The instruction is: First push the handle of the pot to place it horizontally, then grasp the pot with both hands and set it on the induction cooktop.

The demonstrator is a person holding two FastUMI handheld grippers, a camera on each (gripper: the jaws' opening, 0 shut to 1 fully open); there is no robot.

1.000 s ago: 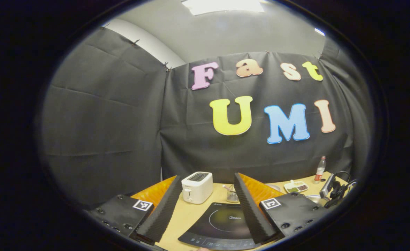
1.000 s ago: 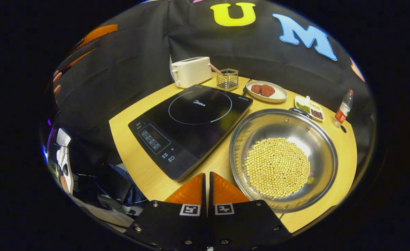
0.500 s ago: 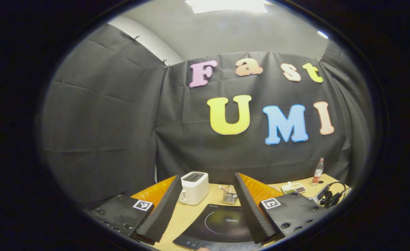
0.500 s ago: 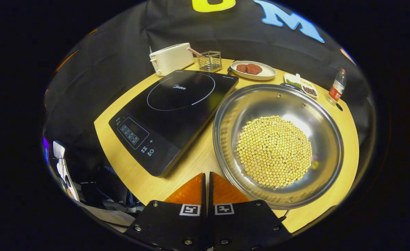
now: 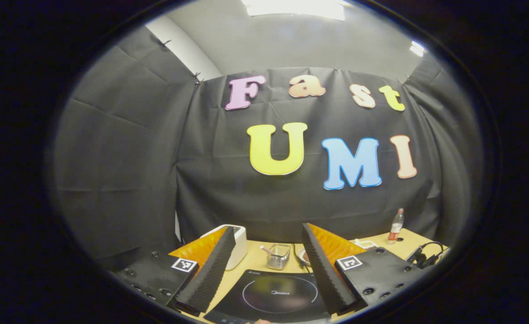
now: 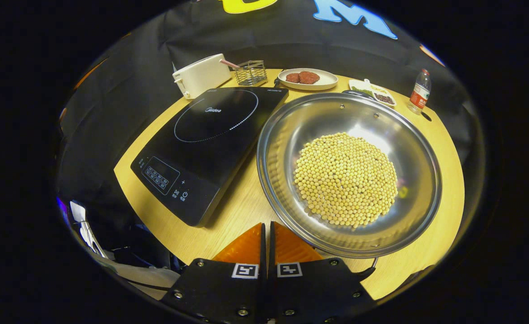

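Right gripper view: the right gripper hangs above the near edge of the round wooden table, its two orange fingers pressed together with only a thin slit between them and nothing held. Just beyond the fingertips and slightly to their right sits the pot, a wide shallow steel pan resting flat on the table and holding a mound of yellow beans. One dark handle pokes out from under the pot's near rim, just beside the gripper body; a second handle shows at the far rim. The induction cooktop lies immediately left of the pot, its edge just beside the pot's rim, its cooking ring bare. Beyond the cooktop stand a white toaster and a wire basket. Behind the pot are a plate of meat, a small divided dish and a bottle.

Left gripper view: the left gripper is held higher and more level, its ribbed fingers spread wide apart and empty. Between them lie the cooktop and the wire basket; the toaster sits partly behind the left finger.
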